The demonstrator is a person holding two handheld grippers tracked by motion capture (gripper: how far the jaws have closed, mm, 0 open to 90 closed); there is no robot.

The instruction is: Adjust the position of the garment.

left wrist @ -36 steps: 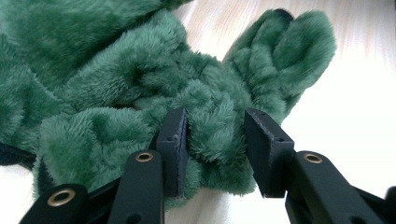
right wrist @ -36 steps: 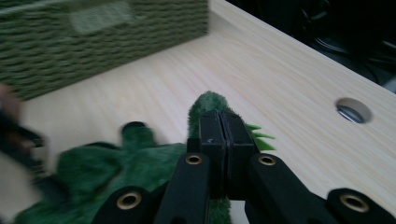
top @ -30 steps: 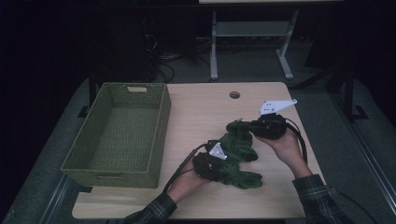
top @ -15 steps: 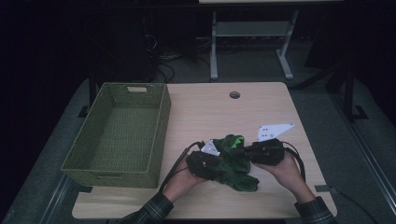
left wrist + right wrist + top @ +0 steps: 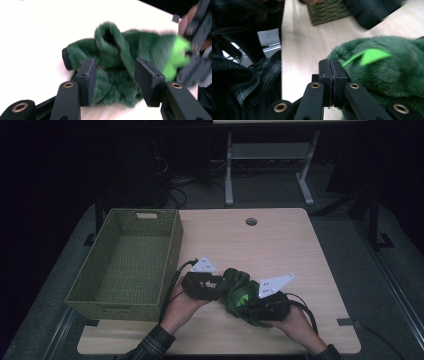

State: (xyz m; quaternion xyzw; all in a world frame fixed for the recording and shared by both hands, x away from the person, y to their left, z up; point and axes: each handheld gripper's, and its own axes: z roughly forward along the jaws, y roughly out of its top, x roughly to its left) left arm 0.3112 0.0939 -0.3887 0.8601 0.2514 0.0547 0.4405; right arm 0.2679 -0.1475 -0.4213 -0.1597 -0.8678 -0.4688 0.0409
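A dark green plush toy [image 5: 239, 292] with a bright green patch lies on the wooden table [image 5: 280, 245] near its front edge. My left gripper [image 5: 214, 286] comes at it from the left. In the left gripper view that gripper [image 5: 113, 72] is open, with the plush's fur [image 5: 117, 50] between its pads and slightly beyond them. My right gripper [image 5: 252, 312] sits at the toy's near right side. In the right gripper view its [image 5: 332, 65] jaws are pressed together at the edge of the plush [image 5: 387, 72], and nothing shows between them.
An empty woven green basket [image 5: 172, 250] stands at the table's left, and its corner [image 5: 327, 11] shows far off in the right gripper view. A cable hole [image 5: 251, 222] lies at the table's back. A plaid sleeve [image 5: 249, 80] is near the right gripper.
Both hands and the plush have shifted toward the front of the table and leftward. The right gripper dropped from the toy's far right to its near side.
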